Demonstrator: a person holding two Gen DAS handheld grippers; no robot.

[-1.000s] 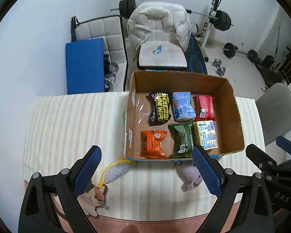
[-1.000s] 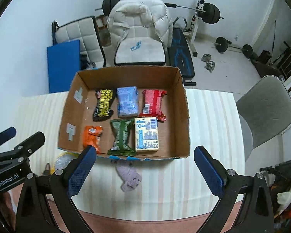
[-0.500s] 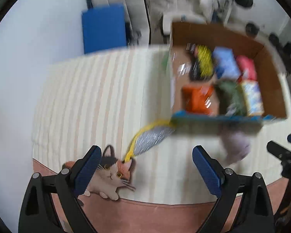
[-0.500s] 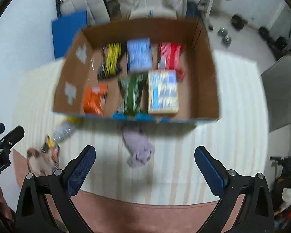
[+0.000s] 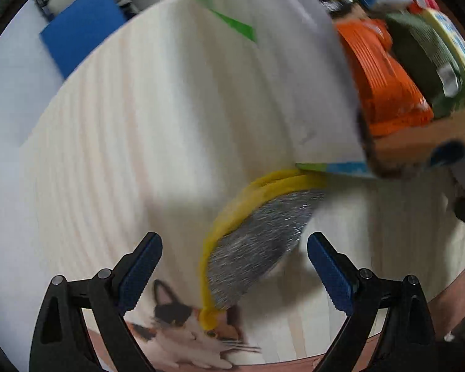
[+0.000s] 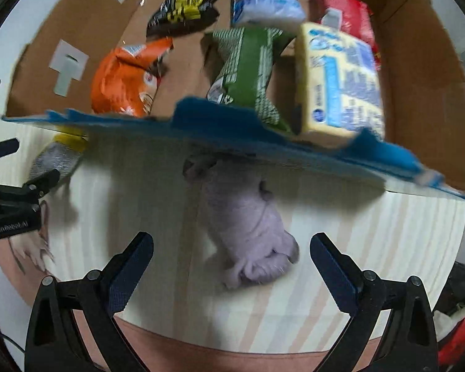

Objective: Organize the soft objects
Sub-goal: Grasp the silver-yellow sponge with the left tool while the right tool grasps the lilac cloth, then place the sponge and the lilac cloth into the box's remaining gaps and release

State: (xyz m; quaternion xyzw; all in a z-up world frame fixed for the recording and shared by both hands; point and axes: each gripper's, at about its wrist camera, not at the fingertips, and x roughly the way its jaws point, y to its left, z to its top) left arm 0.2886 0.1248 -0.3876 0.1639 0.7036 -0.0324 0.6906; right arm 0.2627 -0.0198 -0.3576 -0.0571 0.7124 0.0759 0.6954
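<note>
Beneath the left gripper [image 5: 234,266], whose jaws stand wide open, lies a silver scrubbing pad [image 5: 257,248] with a yellow edge, its far tip tucked against the corner of the cardboard box [image 6: 418,46]; motion blur smears the box wall and the packets behind it in this view. The pad's near end overlaps a cat picture [image 5: 186,325] on the striped surface [image 5: 124,155], and the cat is partly cut off by the frame's lower edge. The right gripper [image 6: 232,266] also has its jaws wide open, with a crumpled lilac cloth [image 6: 251,235] between them on the surface, its far end hidden under the box's torn blue rim. Compared with a second ago, both grippers have come much lower and closer, so the room behind has dropped out of view. Print on the packets is blurred; only "GenRobot.AI" on the left gripper's body, seen from the right camera, can just be read.
</note>
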